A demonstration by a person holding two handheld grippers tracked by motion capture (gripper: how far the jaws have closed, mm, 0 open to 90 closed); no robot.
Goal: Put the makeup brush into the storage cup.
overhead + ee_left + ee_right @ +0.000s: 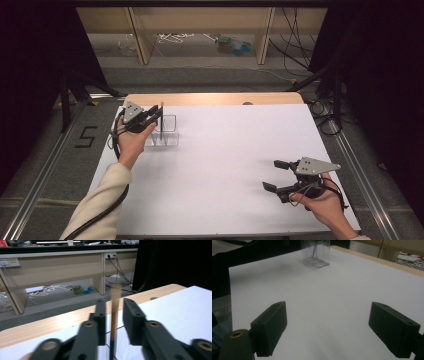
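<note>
Left gripper (150, 117) at the counter's far-left corner, jaws around an upright pencil (161, 121) in the clear holder (165, 131); can't tell if they pinch it. Risk: tilting the pencil could tip the light holder. Right gripper (274, 175) near the near-right corner, jaws spread, empty. White counter (225, 150) between them is bare, nothing blocking.

In the left gripper view the pencil (115, 315) is blurred, its lower end cut off by the frame; whether the fingers (133, 322) touch it is unclear.
</note>
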